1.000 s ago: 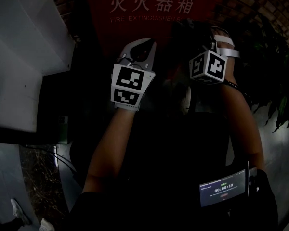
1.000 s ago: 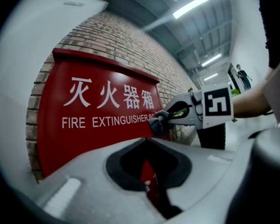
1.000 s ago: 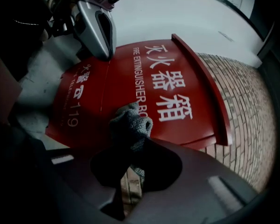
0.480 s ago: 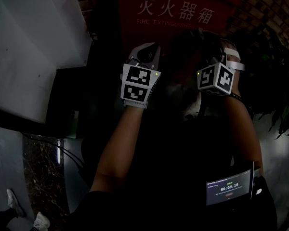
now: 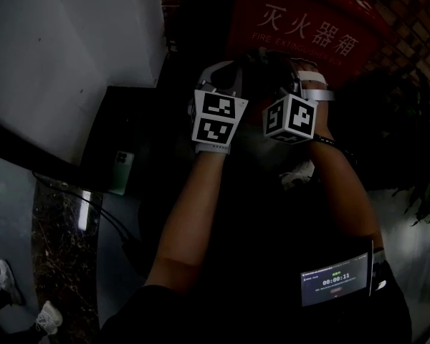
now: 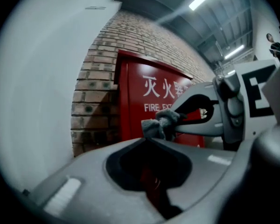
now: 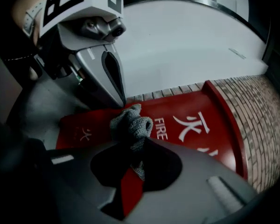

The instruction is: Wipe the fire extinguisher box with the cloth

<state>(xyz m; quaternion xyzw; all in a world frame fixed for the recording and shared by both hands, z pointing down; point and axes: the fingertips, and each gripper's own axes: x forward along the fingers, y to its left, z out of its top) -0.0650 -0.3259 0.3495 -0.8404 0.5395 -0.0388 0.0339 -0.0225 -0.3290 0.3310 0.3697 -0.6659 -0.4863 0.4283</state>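
Note:
The red fire extinguisher box (image 5: 308,38) with white lettering stands against the brick wall ahead, also seen as the fire extinguisher box (image 6: 133,101) in the left gripper view. A grey knitted cloth (image 7: 130,122) is bunched at the tips of my right gripper (image 7: 135,139), which is shut on it; a strip of cloth runs down between the jaws. My left gripper (image 6: 146,137) is shut, its tips right against the cloth (image 6: 158,125). In the head view my left gripper (image 5: 228,70) and right gripper (image 5: 276,67) sit side by side in front of the box.
A white wall panel (image 5: 72,56) rises at the left beside the brick wall (image 6: 98,87). A green phone (image 5: 120,172) lies on a dark ledge, and cables run along the floor below. Dark plant leaves (image 5: 416,185) hang at the right. A timer screen (image 5: 335,278) is strapped to the right arm.
The two grippers have closed in on each other, the right one shifting left to the left gripper's tips. The box now sits further right and nearer in view.

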